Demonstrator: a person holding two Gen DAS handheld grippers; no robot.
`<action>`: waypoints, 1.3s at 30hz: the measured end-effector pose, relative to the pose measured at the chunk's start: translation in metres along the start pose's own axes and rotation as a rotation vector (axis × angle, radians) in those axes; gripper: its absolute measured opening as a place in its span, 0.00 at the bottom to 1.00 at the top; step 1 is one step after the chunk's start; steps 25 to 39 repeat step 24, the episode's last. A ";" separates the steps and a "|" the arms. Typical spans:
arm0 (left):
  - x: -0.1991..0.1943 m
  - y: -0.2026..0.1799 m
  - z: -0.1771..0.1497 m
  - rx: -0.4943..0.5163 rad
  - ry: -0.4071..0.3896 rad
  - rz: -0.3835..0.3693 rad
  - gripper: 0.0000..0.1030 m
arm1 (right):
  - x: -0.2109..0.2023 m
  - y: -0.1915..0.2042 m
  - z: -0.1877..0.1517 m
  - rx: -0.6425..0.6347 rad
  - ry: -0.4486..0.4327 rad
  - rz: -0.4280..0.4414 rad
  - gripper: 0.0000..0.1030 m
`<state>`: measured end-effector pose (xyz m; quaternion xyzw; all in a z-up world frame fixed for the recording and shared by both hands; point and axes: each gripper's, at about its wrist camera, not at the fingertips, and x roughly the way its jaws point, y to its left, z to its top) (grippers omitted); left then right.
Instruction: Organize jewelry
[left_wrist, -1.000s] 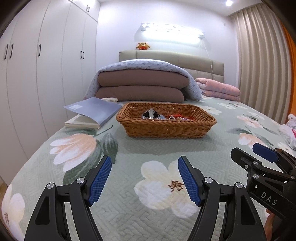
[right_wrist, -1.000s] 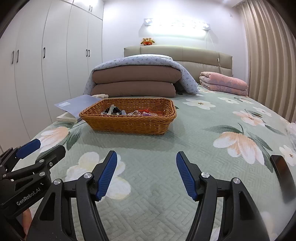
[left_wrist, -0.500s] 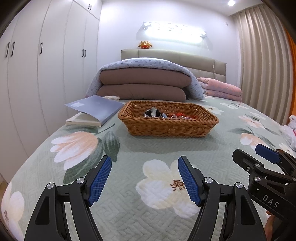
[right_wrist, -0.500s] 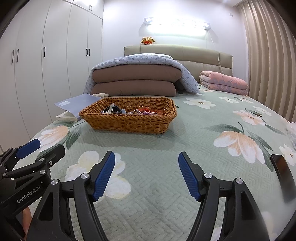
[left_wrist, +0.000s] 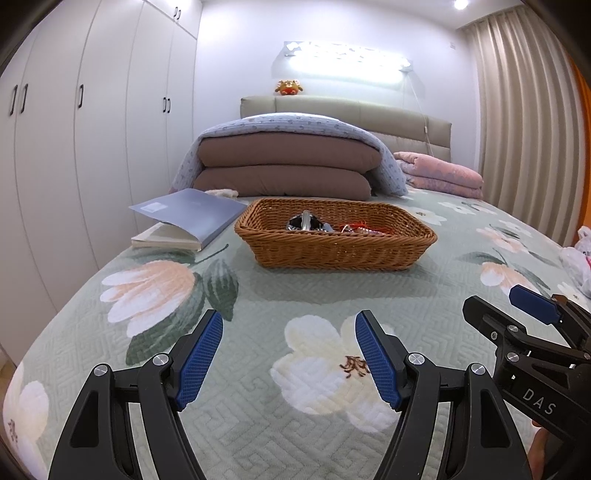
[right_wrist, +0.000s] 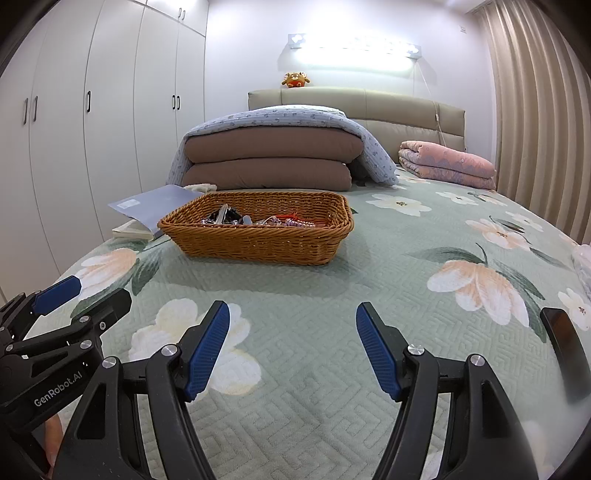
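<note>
Right claw (right_wrist: 293, 350) wider; phone (right_wrist: 564, 350) right-view only.

The stretch of bed (left_wrist: 317, 295) between both grippers and the basket (left_wrist: 334, 240) is bare quilt, so the straight path to the basket's near rim is unobstructed. The basket is open-topped. Left of it, just beside, a book (left_wrist: 184, 221) lies flat. Behind it, stacked bedding (left_wrist: 288, 170) blocks passage toward the headboard. On the right, the bed is open; a dark phone (right_wrist: 565, 354) lies near the right gripper (right_wrist: 291, 350).
</note>
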<state>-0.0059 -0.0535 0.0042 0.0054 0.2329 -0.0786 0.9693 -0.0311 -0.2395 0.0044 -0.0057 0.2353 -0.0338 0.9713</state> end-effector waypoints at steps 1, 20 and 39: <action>0.000 0.000 0.000 0.000 0.000 -0.001 0.73 | 0.000 0.000 0.000 0.001 0.000 0.000 0.71; -0.001 -0.002 -0.001 0.012 -0.012 0.048 0.73 | 0.000 0.000 -0.001 -0.002 0.006 0.004 0.73; -0.001 0.002 -0.001 0.000 -0.016 0.047 0.73 | 0.000 -0.001 -0.001 -0.004 0.006 0.003 0.73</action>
